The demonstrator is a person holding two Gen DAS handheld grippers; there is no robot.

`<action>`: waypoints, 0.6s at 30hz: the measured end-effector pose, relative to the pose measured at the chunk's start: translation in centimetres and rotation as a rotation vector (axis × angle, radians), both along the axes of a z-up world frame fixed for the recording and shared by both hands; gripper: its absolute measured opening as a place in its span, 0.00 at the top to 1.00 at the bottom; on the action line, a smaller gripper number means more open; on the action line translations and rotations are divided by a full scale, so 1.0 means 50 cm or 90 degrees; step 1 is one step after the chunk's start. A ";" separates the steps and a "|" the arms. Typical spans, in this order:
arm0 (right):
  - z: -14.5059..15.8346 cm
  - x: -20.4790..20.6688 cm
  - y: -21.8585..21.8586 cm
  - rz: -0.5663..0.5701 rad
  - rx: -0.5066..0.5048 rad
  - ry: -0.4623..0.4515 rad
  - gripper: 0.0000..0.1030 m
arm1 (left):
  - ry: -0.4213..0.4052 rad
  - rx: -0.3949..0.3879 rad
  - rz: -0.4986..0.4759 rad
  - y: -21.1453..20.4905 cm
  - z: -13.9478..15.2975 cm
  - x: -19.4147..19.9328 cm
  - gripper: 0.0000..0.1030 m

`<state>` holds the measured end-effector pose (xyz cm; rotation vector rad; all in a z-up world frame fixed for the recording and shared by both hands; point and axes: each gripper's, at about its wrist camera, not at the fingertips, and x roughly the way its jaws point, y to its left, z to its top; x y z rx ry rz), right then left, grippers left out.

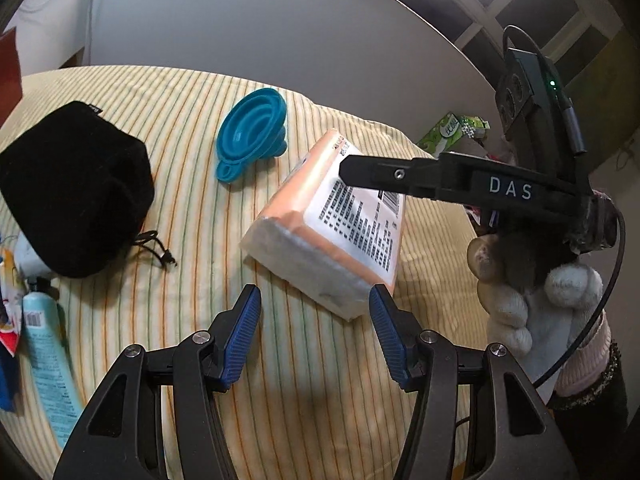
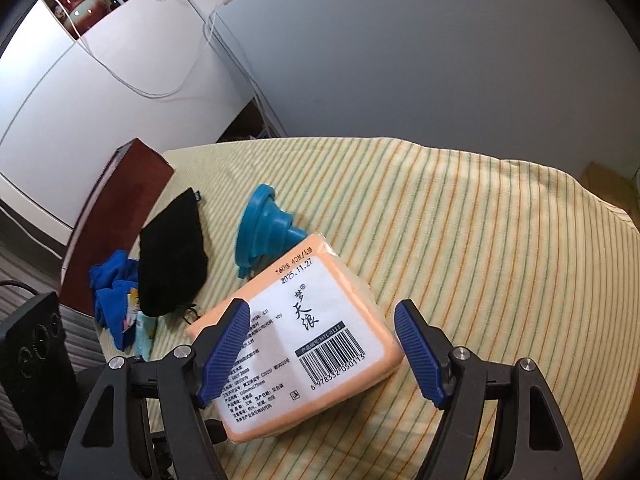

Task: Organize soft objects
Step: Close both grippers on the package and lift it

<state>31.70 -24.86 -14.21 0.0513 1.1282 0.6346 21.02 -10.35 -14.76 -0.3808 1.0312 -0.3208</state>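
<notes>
Both claws gape wide, gripping nothing. The right claw (image 2: 320, 344) hangs over the orange tissue pack (image 2: 304, 344) lying mid-counter on the striped cloth (image 2: 480, 240); the left claw (image 1: 314, 320) sits just beside the pack.

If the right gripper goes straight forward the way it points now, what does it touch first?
Most likely the orange tissue pack. The right gripper is open, and the pack already lies between its fingers on the striped cloth. Depth is unclear, but the blue funnel sits farther behind.
</notes>
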 end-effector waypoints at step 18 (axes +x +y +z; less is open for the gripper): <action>-0.009 -0.028 -0.008 -0.002 0.004 0.022 0.49 | -0.038 0.062 -0.015 -0.042 0.016 0.004 0.54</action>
